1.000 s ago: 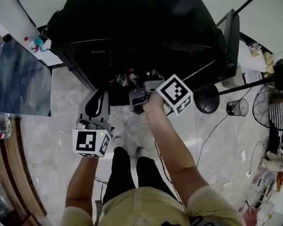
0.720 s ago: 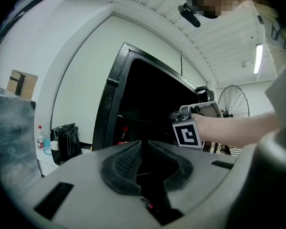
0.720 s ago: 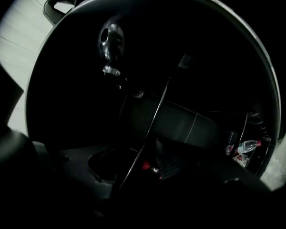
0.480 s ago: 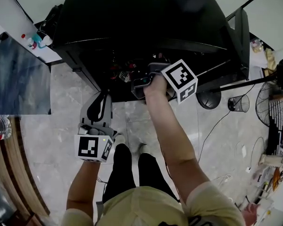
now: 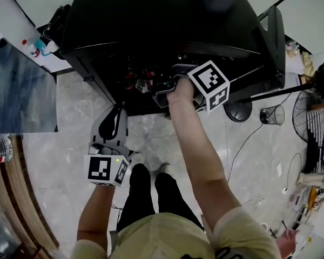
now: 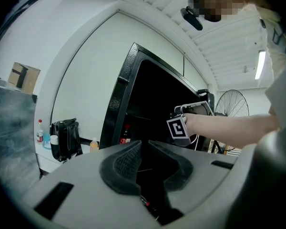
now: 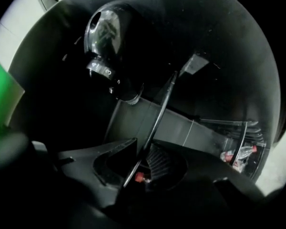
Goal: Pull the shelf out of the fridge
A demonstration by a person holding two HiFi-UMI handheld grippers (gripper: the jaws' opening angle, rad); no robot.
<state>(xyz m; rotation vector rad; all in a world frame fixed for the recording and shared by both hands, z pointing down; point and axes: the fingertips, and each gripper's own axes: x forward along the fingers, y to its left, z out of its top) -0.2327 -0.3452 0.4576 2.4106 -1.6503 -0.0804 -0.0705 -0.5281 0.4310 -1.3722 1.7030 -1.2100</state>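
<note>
One thin dark bar, the front edge of the shelf (image 7: 158,120), runs up between the jaws of my right gripper (image 7: 144,160). Those jaws have just been closing and now sit narrow on it, pads apparently touching. I judge the grasp made, so the pull can begin. The shelf lies inside the dark fridge (image 5: 151,20), with bottles (image 7: 238,154) to the gripper's right. My left gripper (image 6: 144,162) hangs outside, pinched together, empty.

Head view looks steeply down; both gripper views face the shared fridge (image 5: 151,20).
</note>
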